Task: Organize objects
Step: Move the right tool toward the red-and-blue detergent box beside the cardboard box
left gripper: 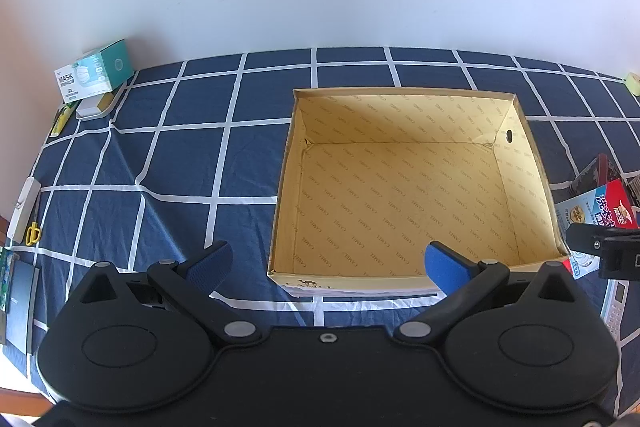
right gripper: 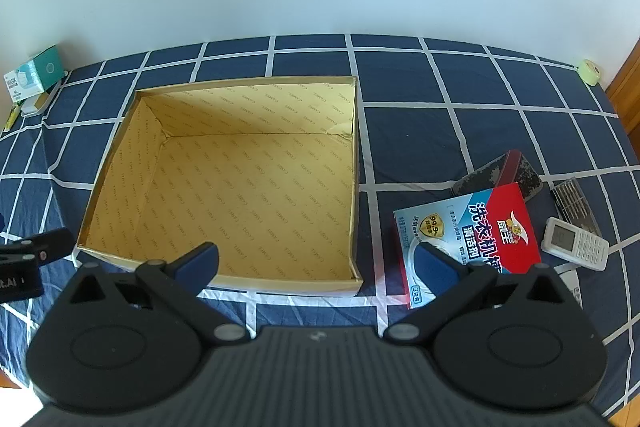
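On checked cloth (right gripper: 400, 75), empty cardboard box (right gripper: 240, 179)

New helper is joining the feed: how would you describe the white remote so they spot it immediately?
Start at the open cardboard box on the checked cloth, then the red-and-blue carton beside it. Past that lies the white remote, the only thing with screen and buttons.

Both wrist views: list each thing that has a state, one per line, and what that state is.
Cardboard box: open-topped, nothing inside.
Left gripper: open, holding nothing.
Right gripper: open, holding nothing.
Cleaner box: lying flat right of the cardboard box, partly over a dark case.
Mask box: closed, at the far left.
Remote: lying face up.
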`<state>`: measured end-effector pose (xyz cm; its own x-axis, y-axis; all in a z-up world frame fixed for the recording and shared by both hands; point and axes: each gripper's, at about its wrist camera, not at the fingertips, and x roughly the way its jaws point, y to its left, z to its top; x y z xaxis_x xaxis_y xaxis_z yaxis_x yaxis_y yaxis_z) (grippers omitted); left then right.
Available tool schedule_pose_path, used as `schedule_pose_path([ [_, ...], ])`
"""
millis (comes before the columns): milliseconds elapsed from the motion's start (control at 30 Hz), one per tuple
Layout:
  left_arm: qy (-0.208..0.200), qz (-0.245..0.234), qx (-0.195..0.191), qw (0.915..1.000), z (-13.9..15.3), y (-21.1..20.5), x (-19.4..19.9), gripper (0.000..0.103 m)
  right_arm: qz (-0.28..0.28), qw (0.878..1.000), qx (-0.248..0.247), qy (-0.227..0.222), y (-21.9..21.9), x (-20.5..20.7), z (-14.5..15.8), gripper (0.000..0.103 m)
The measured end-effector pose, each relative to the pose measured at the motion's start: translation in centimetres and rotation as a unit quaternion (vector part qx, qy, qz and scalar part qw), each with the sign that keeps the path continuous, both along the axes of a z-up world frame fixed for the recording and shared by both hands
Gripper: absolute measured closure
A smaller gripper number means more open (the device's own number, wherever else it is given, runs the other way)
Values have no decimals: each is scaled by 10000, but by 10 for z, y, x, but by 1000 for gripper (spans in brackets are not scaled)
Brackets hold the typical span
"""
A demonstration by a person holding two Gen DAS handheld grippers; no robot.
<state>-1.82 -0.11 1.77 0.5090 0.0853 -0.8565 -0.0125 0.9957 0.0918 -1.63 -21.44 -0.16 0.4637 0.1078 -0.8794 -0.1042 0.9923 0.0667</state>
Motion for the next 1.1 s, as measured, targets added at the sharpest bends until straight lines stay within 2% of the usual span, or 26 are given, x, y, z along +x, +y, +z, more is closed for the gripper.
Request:
schedule_pose_path([
  [600, 55, -104, -35, 9999, -1, -1, -2, 0, -69, 10000, -24, 0, -1, -3, 2, 0],
  [1100, 161, -536, -191, 9983, -11, -5, -8, 0, -568, 9983, -111, 17, -9, -24, 0, 0],
])
